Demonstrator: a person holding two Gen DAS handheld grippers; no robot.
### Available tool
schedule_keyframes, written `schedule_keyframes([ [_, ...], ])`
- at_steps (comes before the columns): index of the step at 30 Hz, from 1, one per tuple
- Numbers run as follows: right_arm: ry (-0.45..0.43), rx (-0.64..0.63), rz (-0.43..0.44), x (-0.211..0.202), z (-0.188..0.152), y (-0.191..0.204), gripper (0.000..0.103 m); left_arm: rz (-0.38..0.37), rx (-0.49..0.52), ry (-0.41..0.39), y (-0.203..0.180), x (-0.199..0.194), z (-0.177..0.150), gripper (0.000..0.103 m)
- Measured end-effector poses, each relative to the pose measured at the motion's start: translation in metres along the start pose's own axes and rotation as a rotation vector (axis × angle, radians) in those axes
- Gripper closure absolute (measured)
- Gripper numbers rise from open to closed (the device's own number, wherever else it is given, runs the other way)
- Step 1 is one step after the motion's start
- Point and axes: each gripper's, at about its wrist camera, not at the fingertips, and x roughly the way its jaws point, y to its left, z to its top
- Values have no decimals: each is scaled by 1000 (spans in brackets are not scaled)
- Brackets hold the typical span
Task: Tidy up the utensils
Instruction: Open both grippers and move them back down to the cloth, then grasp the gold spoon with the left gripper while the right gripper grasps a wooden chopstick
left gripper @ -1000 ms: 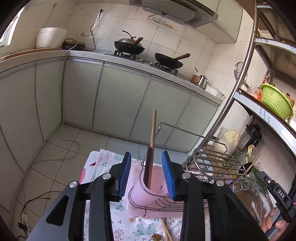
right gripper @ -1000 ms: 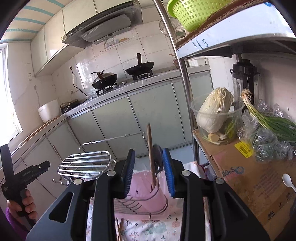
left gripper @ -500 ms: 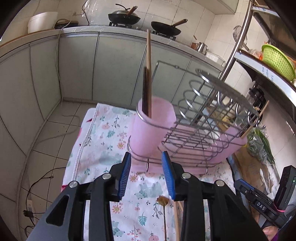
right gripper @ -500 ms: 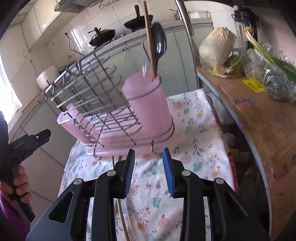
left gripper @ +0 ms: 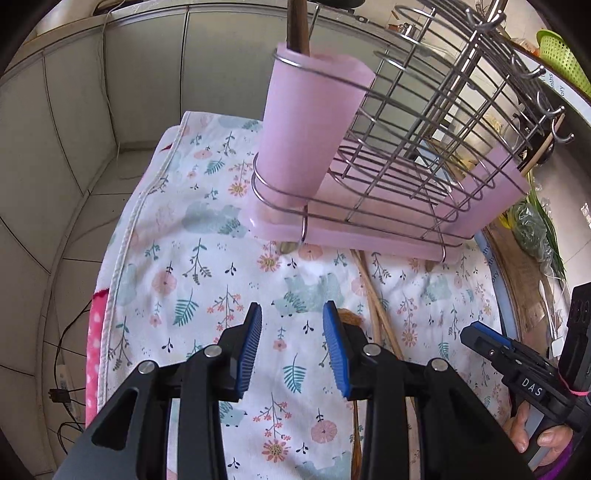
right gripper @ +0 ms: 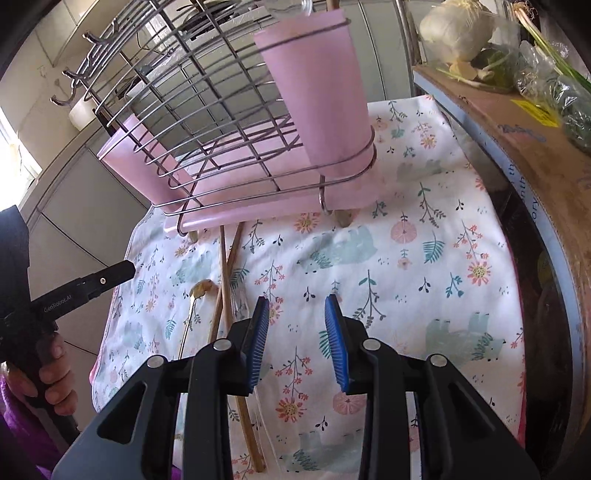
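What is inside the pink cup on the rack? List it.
A brown wooden handle rises out of the pink cup, cut off by the picture's top edge. The cup's opaque wall hides the lower ends, so whether other utensils stand inside cannot be told.

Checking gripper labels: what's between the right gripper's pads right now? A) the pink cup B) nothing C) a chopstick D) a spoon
B: the right gripper stands open over bare cloth; the chopsticks and spoon lie off to its left, and the pink cup sits in the rack beyond.
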Motion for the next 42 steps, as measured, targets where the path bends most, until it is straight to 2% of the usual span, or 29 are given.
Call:
schedule_keyframes([
  [6, 30, 23, 13, 5, 0, -6, 71, -11, -16, 45, 2, 11, -5, 70],
  [15, 21, 77, 18, 2, 3, -24, 71, -53, -21, 100, -1, 20, -2, 70],
  [25, 49, 81, 38, 9, 0, -24, 71, -65, 114, 203, -38, 53, -8, 72],
  [27, 53, 65, 48, 10, 0, -20, 71, -60, 121, 225, -42, 61, -9, 75],
  [30, 55, 38, 70, 10, 0, -12, 71, -75, 85, 250, -40, 71, -9, 90],
  [32, 56, 7, 84, 11, 3, -3, 71, -95, 62, 246, -37, 72, -10, 98],
  [37, 72, -90, 113, 21, 15, 30, 71, -104, 10, 196, -13, 56, -9, 99],
  [42, 105, -187, 88, 50, 33, 66, 72, -116, -60, 172, 15, 44, -12, 98],
])
